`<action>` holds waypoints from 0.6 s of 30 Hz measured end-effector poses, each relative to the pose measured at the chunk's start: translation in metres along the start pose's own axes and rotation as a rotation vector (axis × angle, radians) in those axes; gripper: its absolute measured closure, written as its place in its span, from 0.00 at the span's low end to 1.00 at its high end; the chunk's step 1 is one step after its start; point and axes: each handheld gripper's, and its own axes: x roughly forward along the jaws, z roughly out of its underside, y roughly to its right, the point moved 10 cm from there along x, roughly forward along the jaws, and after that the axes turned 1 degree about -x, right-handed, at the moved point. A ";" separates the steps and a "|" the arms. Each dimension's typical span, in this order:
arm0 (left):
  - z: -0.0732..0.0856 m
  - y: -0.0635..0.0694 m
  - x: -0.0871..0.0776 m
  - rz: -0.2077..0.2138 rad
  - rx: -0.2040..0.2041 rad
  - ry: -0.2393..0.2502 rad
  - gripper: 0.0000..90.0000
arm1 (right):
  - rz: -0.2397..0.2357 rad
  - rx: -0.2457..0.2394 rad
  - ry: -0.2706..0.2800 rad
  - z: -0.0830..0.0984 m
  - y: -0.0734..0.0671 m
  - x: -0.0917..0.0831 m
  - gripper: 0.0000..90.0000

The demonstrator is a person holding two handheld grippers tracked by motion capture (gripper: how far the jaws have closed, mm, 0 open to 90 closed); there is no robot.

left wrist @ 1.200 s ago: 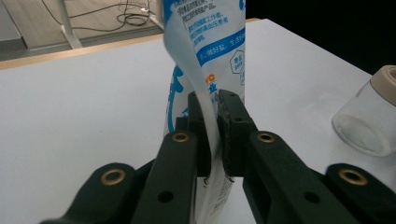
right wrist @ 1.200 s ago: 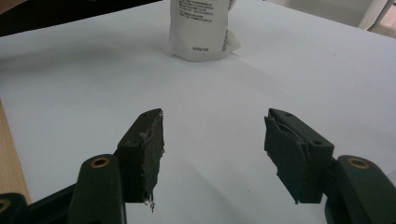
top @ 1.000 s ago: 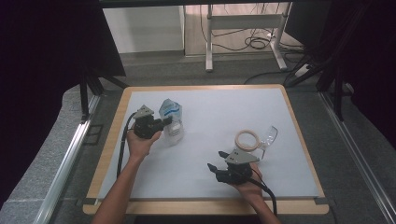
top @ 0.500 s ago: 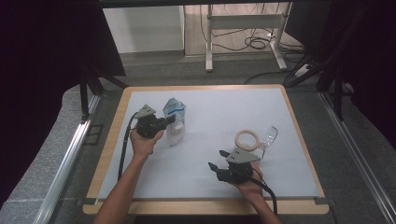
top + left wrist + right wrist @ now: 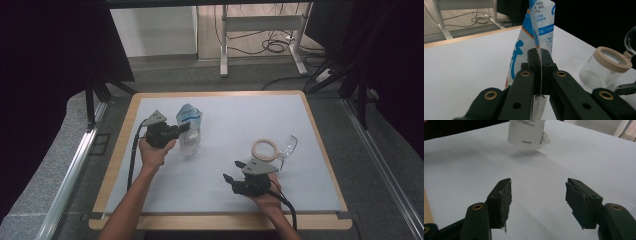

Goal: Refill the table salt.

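Plastic pouch (image 5: 189, 131) with blue and white print stands upright on the left half of the white bench (image 5: 230, 195), toward the far edge, with its lower end on or just above the surface. The left tool (image 5: 181, 129) is clamped tight on the pouch's thin side seam, and in the left gripper view the two black jaws meet on that clear edge while the printed body of the pouch (image 5: 531, 47) rises beyond them. A person's left hand (image 5: 154, 152) grips this tool from below, with its cable trailing back along the forearm. On the right half of the bench sits a clear glass jar (image 5: 265, 150) with a tan rim, lying just beside its clear lid (image 5: 288, 146); the left gripper view shows the same jar (image 5: 605, 66) off to the pouch's right. The right tool (image 5: 228, 179) rests low over the bench near the front edge, well apart from the pouch and near the jar. Its jaws stand roughly half open with nothing between them, and its worn pads (image 5: 505, 201) face bare white surface.
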 end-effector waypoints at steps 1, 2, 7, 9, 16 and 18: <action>-0.001 0.002 -0.001 0.008 -0.002 0.003 1.00 | 0.000 0.001 0.000 0.000 0.000 0.000 0.42; -0.003 0.005 -0.002 0.015 -0.003 0.005 1.00 | -0.001 0.003 -0.001 0.000 0.000 0.000 0.42; -0.006 0.014 -0.005 0.036 0.002 0.009 1.00 | -0.002 0.000 -0.004 0.001 0.000 0.002 0.42; -0.007 0.018 -0.006 0.051 0.000 0.016 1.00 | 0.000 -0.002 -0.007 0.001 0.000 0.003 0.42; -0.008 0.029 -0.005 0.074 0.001 0.012 1.00 | 0.001 0.003 -0.010 0.002 0.000 0.004 0.42; -0.007 0.032 -0.004 0.079 0.007 0.010 1.00 | 0.003 0.002 -0.010 0.002 0.000 0.004 0.42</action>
